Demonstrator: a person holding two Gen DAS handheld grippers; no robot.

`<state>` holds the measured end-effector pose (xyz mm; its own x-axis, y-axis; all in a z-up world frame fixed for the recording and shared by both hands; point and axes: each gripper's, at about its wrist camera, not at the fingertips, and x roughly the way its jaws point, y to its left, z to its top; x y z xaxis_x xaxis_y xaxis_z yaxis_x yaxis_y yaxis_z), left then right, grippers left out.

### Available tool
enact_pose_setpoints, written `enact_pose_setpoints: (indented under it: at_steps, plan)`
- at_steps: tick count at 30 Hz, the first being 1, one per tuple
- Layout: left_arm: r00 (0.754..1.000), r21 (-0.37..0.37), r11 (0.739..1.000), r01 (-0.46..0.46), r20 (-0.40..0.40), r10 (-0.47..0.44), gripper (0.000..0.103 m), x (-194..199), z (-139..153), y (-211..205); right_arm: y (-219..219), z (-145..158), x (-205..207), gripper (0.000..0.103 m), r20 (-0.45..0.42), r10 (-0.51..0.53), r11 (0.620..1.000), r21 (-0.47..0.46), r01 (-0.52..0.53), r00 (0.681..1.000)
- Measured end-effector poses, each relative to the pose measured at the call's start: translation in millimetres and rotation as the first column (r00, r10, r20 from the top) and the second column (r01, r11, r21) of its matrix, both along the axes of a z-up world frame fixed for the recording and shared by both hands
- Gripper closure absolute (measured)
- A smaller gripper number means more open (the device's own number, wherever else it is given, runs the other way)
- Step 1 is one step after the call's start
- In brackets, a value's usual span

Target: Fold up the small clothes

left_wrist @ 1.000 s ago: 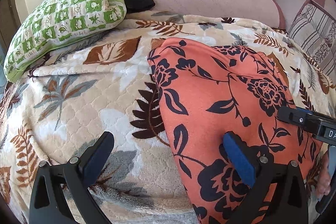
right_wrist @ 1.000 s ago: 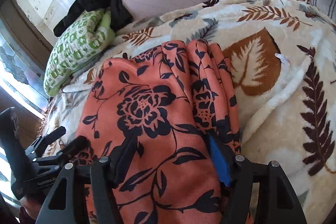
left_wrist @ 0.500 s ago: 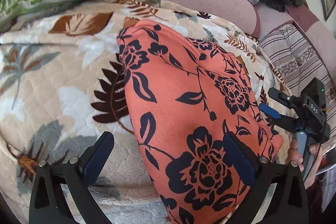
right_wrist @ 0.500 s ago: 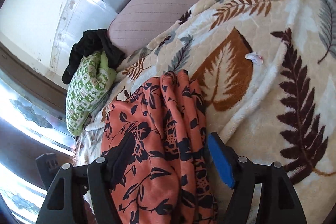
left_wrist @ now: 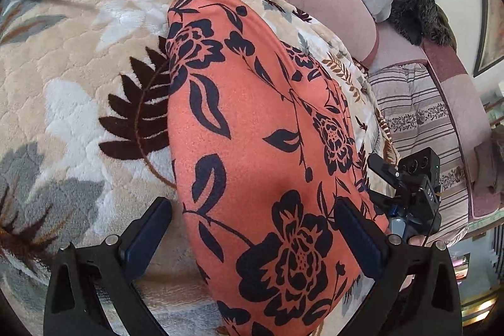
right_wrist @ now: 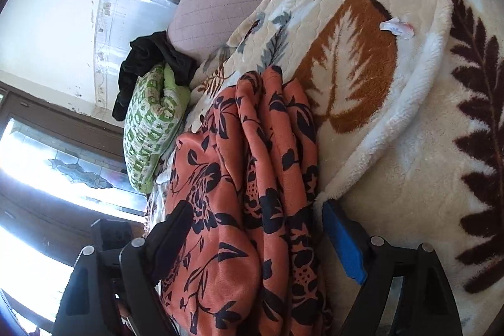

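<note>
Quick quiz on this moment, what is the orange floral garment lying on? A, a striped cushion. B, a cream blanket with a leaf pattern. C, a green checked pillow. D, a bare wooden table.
B: the orange floral garment lies spread on the cream leaf-pattern blanket, with the green checked pillow off beyond its far end and the striped cushion off to one side.

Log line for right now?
garment: flat on blanket | left gripper: open | right gripper: opening, garment between, unpinched

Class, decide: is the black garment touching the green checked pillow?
Touching. The right wrist view shows the black garment draped over the top of the green checked pillow, with no gap between them.
</note>
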<state>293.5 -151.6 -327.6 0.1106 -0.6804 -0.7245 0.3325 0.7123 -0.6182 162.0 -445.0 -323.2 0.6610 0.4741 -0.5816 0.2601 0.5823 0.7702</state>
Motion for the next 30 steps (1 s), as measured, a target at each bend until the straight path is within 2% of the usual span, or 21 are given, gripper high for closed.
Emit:
enact_pose_setpoints:
  at_steps: [4, 8, 10, 15, 17, 19, 20, 22, 23, 25, 26, 28, 30]
  plan:
    - [1.000, -0.005, 1.000, 0.011, -0.005, -0.011, 0.017, 1, -3, -3, 14, 1, 6, 0.016, -0.006, 0.013, 0.998, -0.055, -0.014, 1.000]
    - [0.999, 0.030, 1.000, 0.008, 0.035, -0.009, 0.021, -2, -1, -11, 20, 1, 8, 0.015, 0.002, -0.005, 0.997, -0.083, 0.005, 1.000]
    - [0.999, 0.040, 0.999, -0.001, 0.047, -0.001, 0.029, -2, -1, -11, 22, 2, 7, 0.015, 0.004, -0.015, 0.995, -0.099, 0.015, 1.000]
    - [0.999, 0.026, 0.999, -0.023, 0.047, 0.022, 0.039, -1, -1, -4, 46, 20, 9, 0.015, 0.006, 0.049, 0.968, -0.248, -0.046, 0.999]
    - [0.997, 0.031, 0.999, -0.027, 0.070, 0.024, 0.040, -3, 4, -2, 58, 36, 6, 0.017, 0.044, 0.078, 0.946, -0.319, -0.060, 0.996]
    - [0.996, 0.055, 0.998, -0.023, 0.091, 0.018, 0.040, -5, 6, -2, 68, 46, 3, 0.017, 0.103, 0.133, 0.942, -0.321, -0.093, 0.986]
    - [0.996, 0.059, 0.998, -0.022, 0.085, 0.017, 0.040, -5, 4, -2, 72, 47, 4, 0.017, 0.104, 0.144, 0.934, -0.343, -0.100, 0.984]
    - [0.997, 0.053, 0.998, -0.033, 0.074, 0.029, 0.036, -3, 1, -4, 73, 31, 11, 0.017, 0.026, 0.132, 0.925, -0.362, -0.113, 0.991]
    - [0.997, 0.052, 0.998, -0.035, 0.070, 0.031, 0.036, -3, 0, -4, 70, 19, 15, 0.018, -0.019, 0.117, 0.933, -0.340, -0.117, 0.993]
    - [0.996, 0.053, 0.998, -0.036, 0.082, 0.032, 0.036, -4, 0, -5, 66, 10, 16, 0.018, -0.020, 0.094, 0.945, -0.313, -0.095, 0.995]
    - [0.995, 0.059, 0.998, -0.036, 0.097, 0.030, 0.037, -5, 2, -6, 66, 13, 15, 0.019, -0.008, 0.097, 0.948, -0.304, -0.094, 0.995]
    - [0.991, 0.079, 0.996, -0.037, 0.133, 0.027, 0.043, -8, 5, -9, 68, 22, 12, 0.033, 0.031, 0.106, 0.945, -0.313, -0.091, 0.994]
    - [0.986, 0.095, 0.995, -0.036, 0.166, 0.020, 0.048, -11, 8, -12, 76, 30, 10, 0.044, 0.038, 0.125, 0.919, -0.382, -0.101, 0.991]
